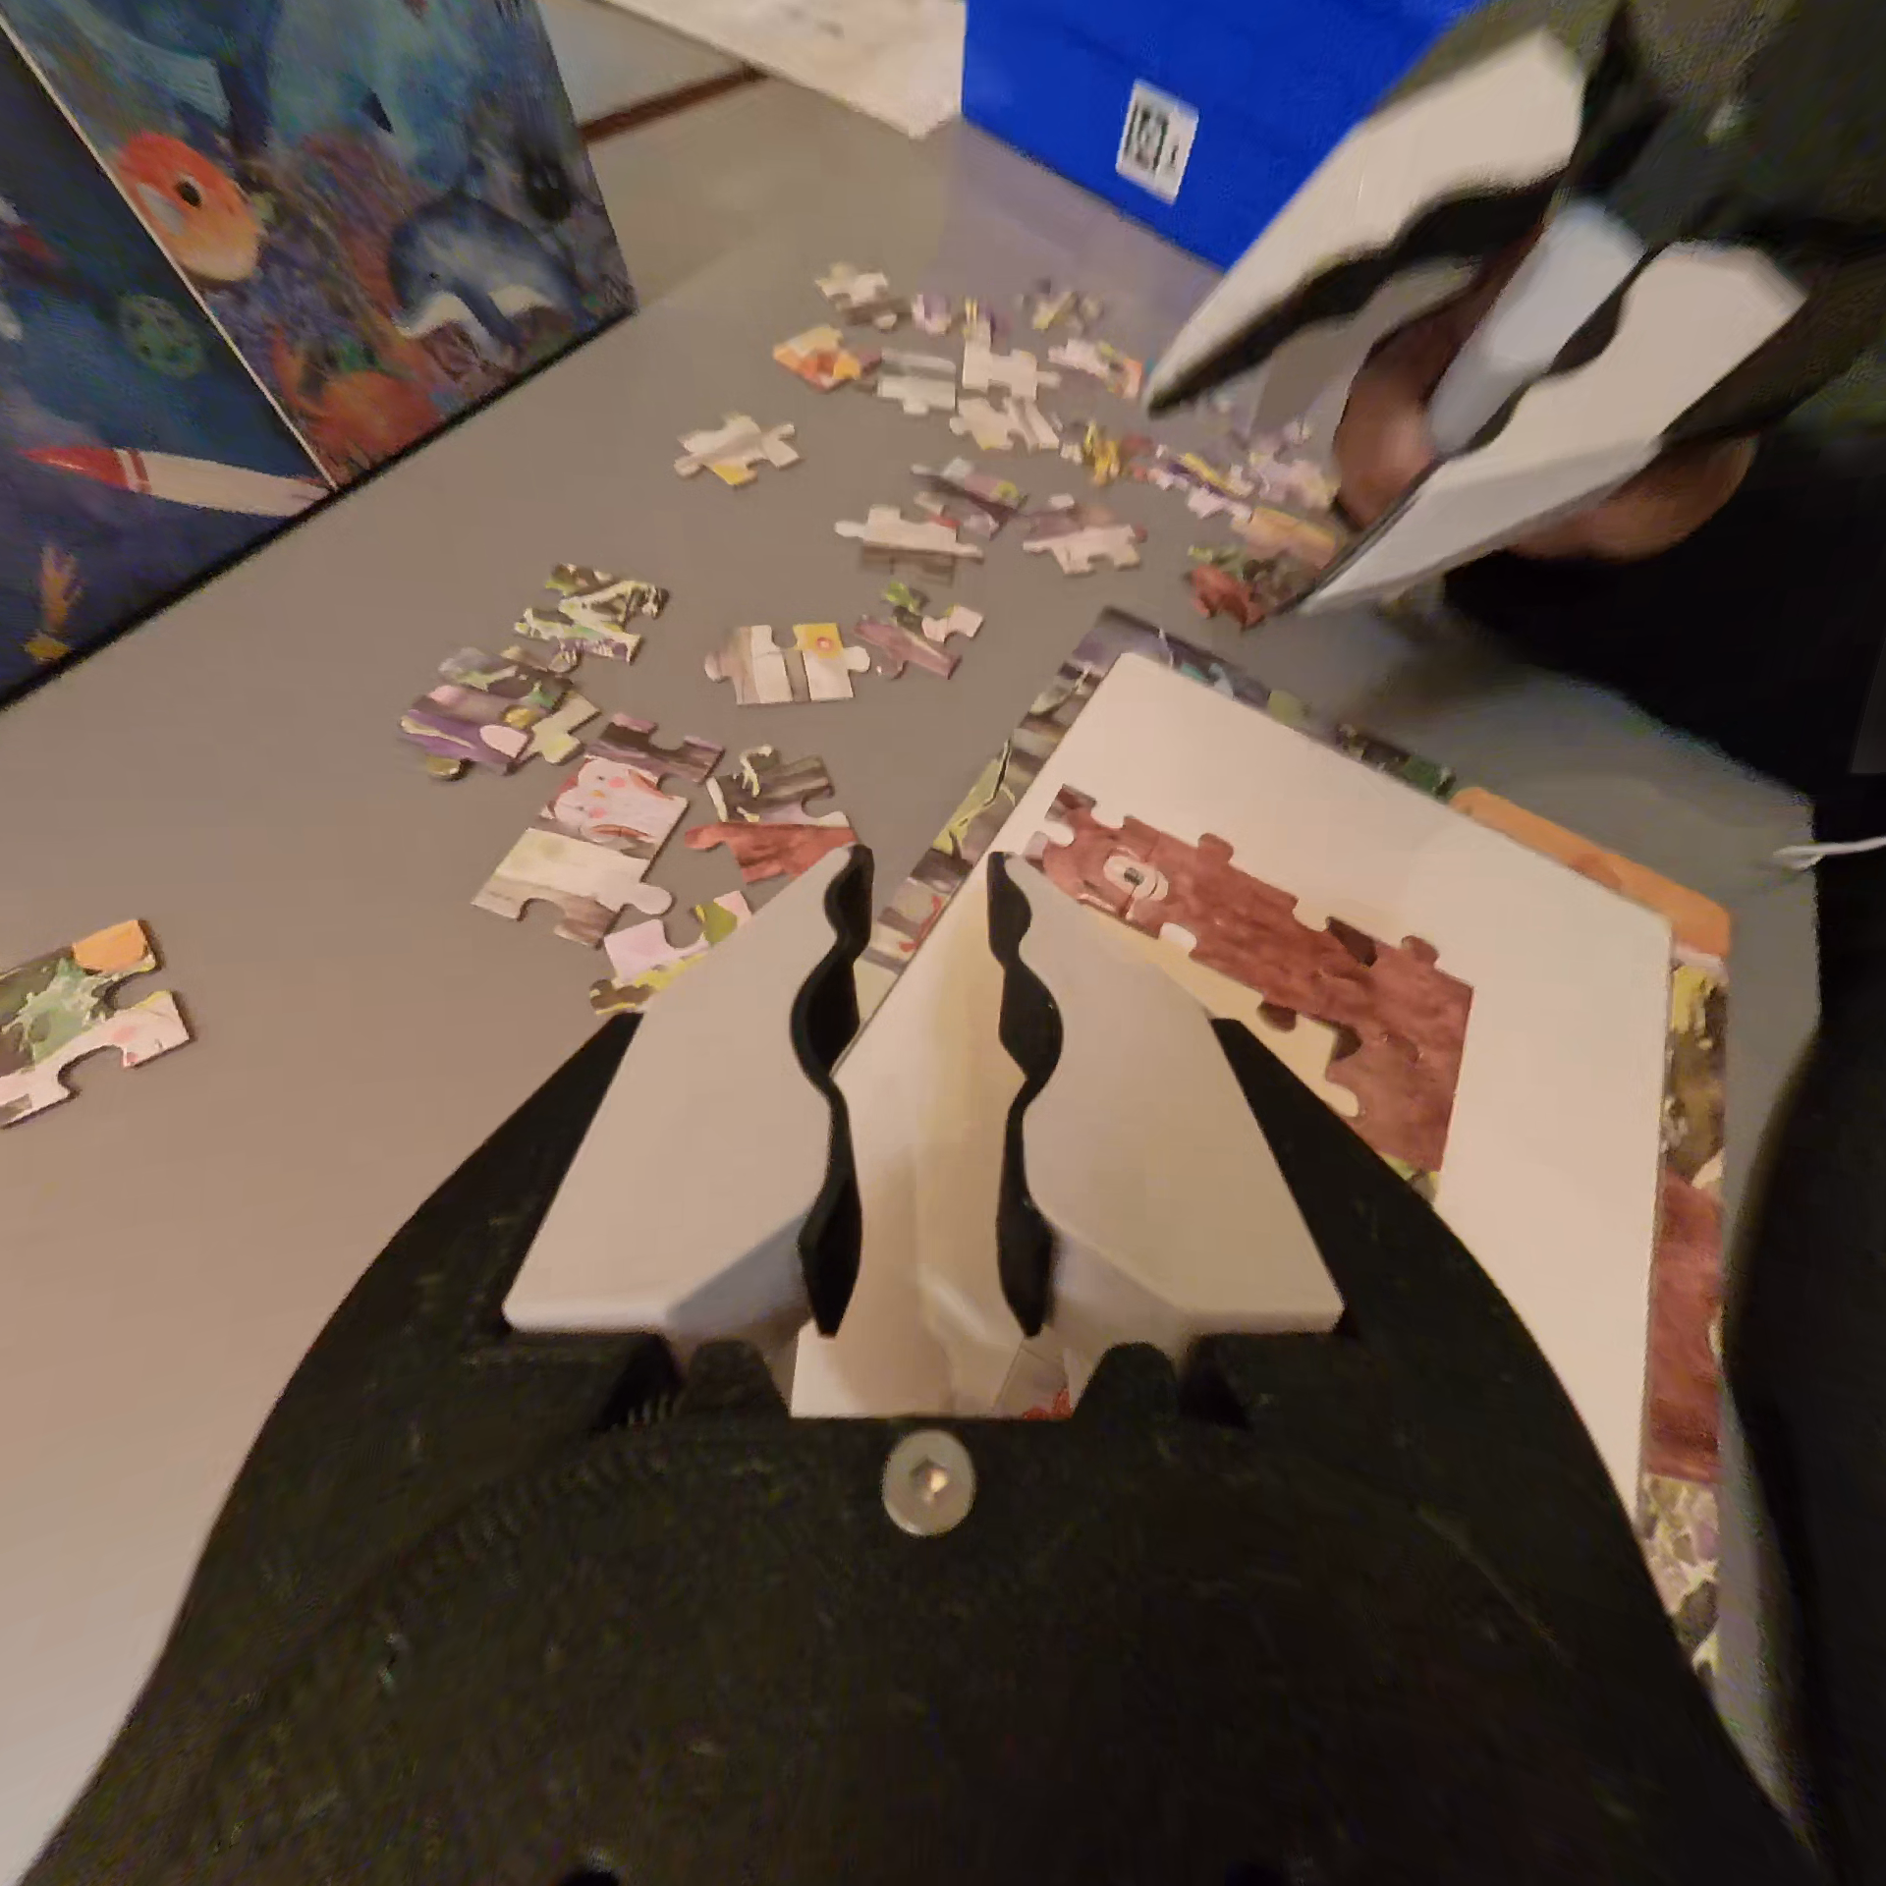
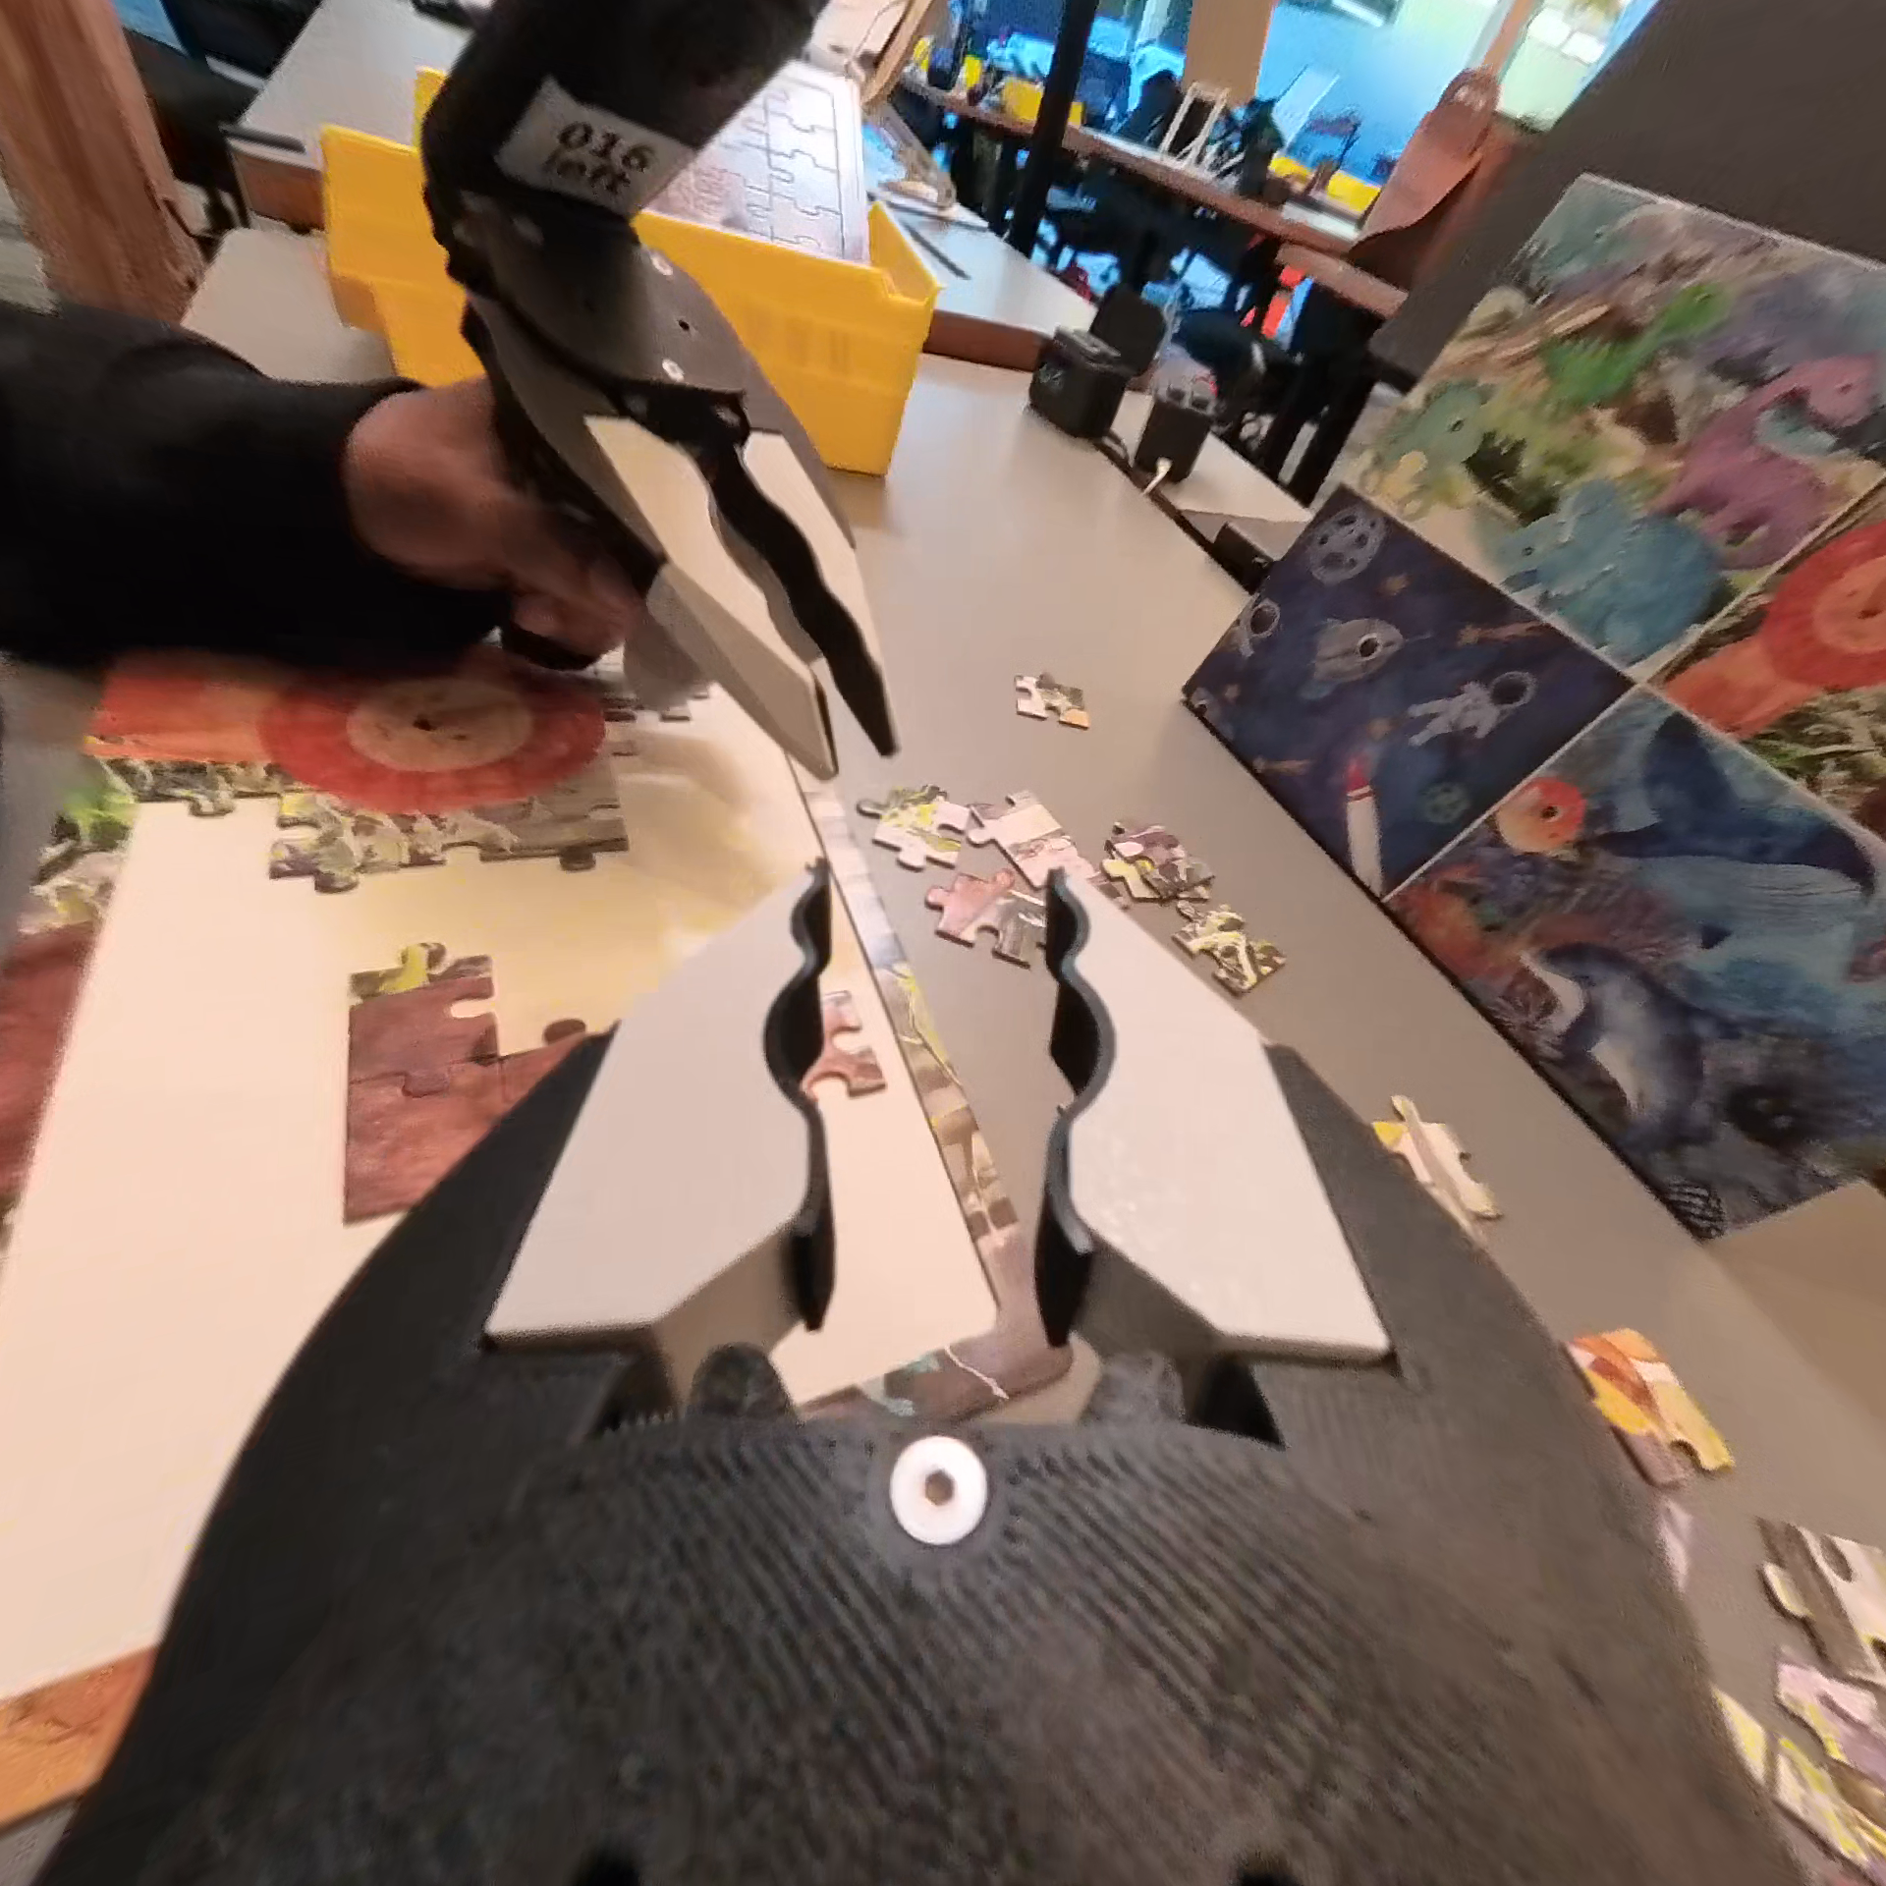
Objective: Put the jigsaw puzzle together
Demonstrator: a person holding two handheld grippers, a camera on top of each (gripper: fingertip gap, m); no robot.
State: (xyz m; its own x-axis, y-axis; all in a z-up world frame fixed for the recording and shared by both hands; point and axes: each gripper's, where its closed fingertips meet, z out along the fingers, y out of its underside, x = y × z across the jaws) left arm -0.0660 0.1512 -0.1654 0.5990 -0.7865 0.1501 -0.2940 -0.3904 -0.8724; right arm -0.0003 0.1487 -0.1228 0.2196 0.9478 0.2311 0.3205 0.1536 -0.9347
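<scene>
The white puzzle board lies on the grey table, with a joined brown patch on it. In the right wrist view the board also carries a red round-faced patch, the brown patch and one single piece. Loose pieces lie scattered on the table to its left and also show in the right wrist view. My left gripper is open by a narrow gap and empty over the board's left edge. My right gripper is open and empty above the board's edge.
A picture box with fish stands at the far left and a blue box at the back. In the right wrist view, picture boxes stand at the right, a yellow bin behind. A hand holds the left gripper. The grippers' ends are close to 9 cm from one another.
</scene>
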